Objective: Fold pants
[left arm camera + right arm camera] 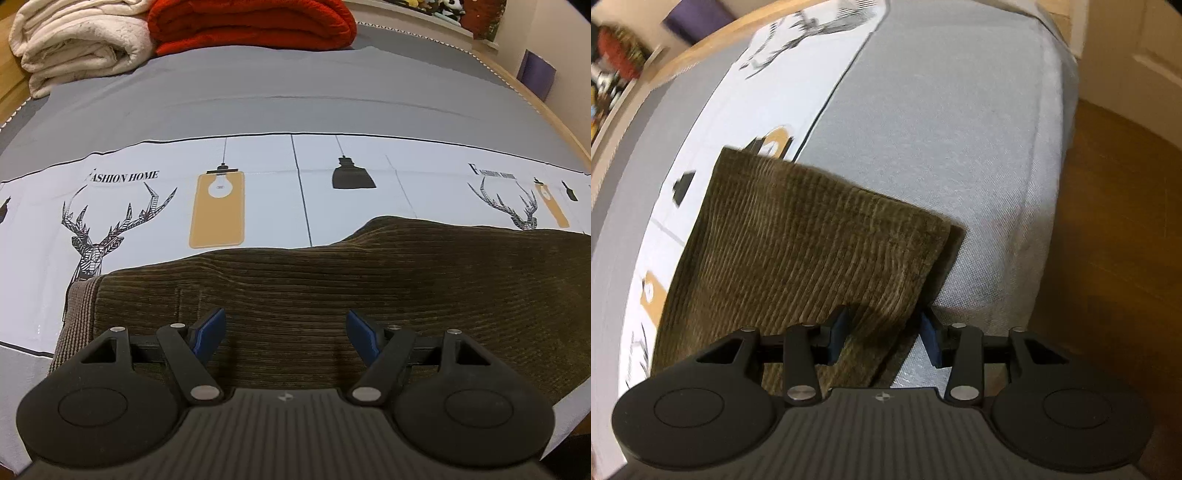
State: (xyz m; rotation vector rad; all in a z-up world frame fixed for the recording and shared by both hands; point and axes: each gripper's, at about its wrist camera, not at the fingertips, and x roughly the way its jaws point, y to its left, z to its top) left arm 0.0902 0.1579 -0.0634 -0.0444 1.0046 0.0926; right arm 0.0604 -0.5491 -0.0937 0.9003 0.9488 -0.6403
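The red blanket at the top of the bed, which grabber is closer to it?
Left. The left gripper hovers open over the pants, facing the red blanket across the bed. The right gripper straddles the pants' edge; no blanket shows in its view.

Olive corduroy pants (332, 280) — folded, flat on bed.

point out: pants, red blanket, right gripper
pants (332, 280): left wrist view, middle of the ribbed brown fabric.
red blanket (255, 24): left wrist view, centre of the folded stack.
right gripper (884, 338): right wrist view, midway between its open blue fingertips.
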